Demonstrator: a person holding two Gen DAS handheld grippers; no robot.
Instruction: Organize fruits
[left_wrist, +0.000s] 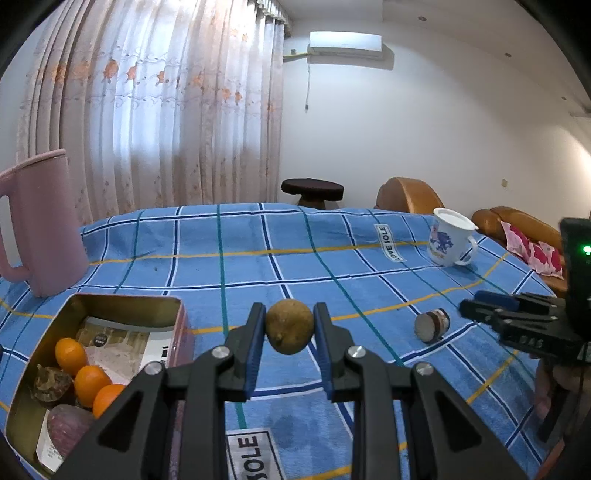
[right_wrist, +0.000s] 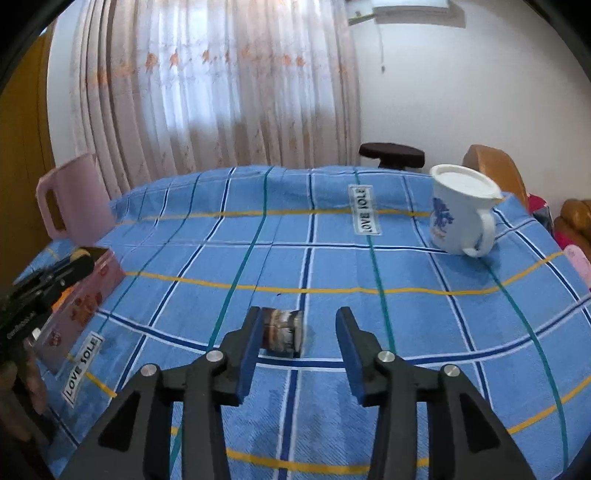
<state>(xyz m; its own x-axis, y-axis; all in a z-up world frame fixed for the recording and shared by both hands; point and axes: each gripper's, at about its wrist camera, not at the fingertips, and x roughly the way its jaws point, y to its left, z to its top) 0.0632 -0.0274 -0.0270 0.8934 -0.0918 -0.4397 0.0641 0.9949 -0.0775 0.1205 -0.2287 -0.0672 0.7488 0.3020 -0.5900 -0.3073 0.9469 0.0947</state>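
My left gripper (left_wrist: 289, 315) is shut on a round brownish-yellow fruit (left_wrist: 290, 332), held above the blue checked cloth. To its left stands an open tin box (left_wrist: 125, 301) holding three small oranges (left_wrist: 90, 384), a brown lump (left_wrist: 51, 384) and a purple piece (left_wrist: 68, 428). My right gripper (right_wrist: 300, 319) is open low over the cloth. A short brown-skinned cylinder of fruit (right_wrist: 282, 332) lies on its side between the fingers, close against the left pad, with a gap to the right pad. In the left wrist view that piece (left_wrist: 432, 326) lies just left of the right gripper (left_wrist: 471, 308).
A pink jug (left_wrist: 44, 221) stands behind the box at the far left. A white lidded mug (right_wrist: 461, 210) sits at the far right of the table. Beyond the table are a dark stool (left_wrist: 312, 188) and an orange sofa (left_wrist: 517, 221).
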